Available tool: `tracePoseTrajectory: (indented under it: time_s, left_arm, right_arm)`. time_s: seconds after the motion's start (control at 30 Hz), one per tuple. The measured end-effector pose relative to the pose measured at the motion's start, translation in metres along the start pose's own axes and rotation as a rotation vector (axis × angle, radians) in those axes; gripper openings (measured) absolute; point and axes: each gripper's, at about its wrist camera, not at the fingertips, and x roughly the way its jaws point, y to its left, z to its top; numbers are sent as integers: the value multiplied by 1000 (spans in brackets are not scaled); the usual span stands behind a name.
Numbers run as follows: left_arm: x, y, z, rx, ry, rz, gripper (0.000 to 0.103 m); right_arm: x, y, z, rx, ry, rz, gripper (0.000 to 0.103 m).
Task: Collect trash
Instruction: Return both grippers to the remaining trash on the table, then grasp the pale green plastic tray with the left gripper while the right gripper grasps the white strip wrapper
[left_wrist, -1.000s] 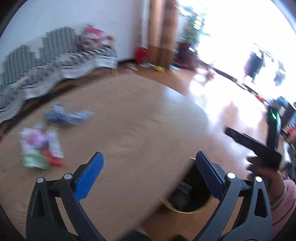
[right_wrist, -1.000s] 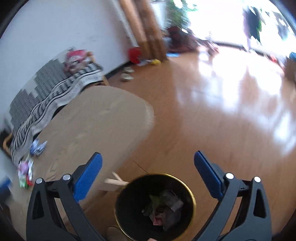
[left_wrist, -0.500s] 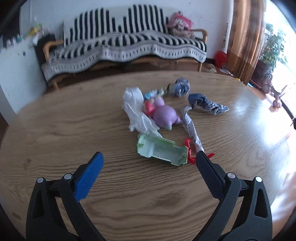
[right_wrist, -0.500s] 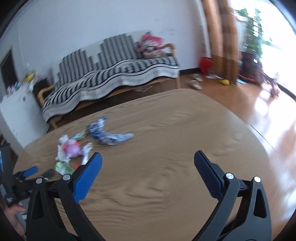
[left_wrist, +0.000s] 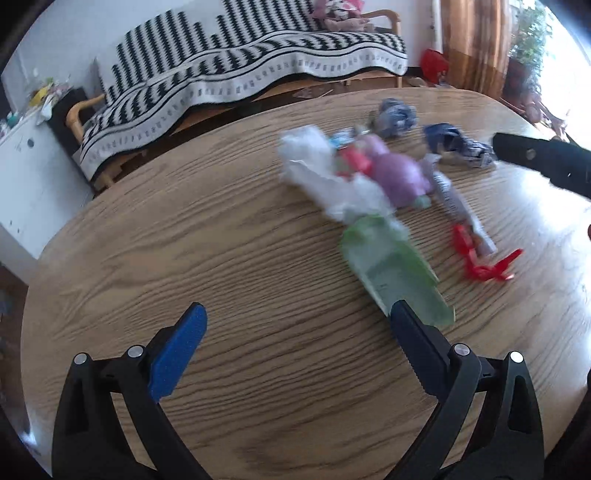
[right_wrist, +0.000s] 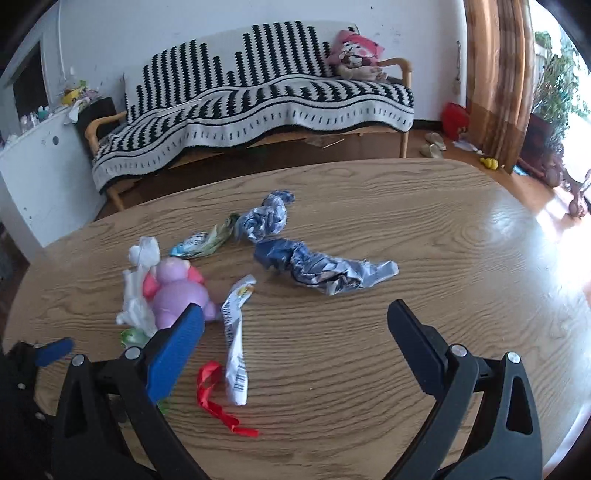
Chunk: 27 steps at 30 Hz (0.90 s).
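A: Trash pile sits mid-bench (right_wrist: 369, 369); the green packet (left_wrist: 391, 269) lies nearest, just ahead of the left tongs (left_wrist: 295, 343), jaws apart, empty.

B: Right tongs (right_wrist: 295, 339) also gape. Best bet: straddle the packet squarely, then squeeze.

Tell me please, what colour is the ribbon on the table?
Red; the ribbon shows best in the right wrist view.
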Motion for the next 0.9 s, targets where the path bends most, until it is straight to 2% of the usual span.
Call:
tracePoseTrajectory:
  time_s: [0.1,0.23,0.4,0.57,0.7,0.9]
  left_arm:
    - [-5,17,-4,-43,-3,18,97]
    - [-26,19,1,-80,-59,-23,97]
    - [-43,-8,3,-19,-104,-79,97]
    - [-30,-28,2,64,-68,-61,97]
    - [-20,-21,1,51,-49,-60,97]
    - [-1,-16,2,26,-15,-66,97]
  right_arm:
    - [0,5,-1,-4,-1,9,96]
    - [2,10,-7,-67,6,-9,96]
    - [6,6,-10,-79,16,-21,96]
    - [8,-13,-16,-8,65,-8,96]
    - [11,-19,-20,20,96,7,96]
    - [18,-5,-21,-29,116,22,96]
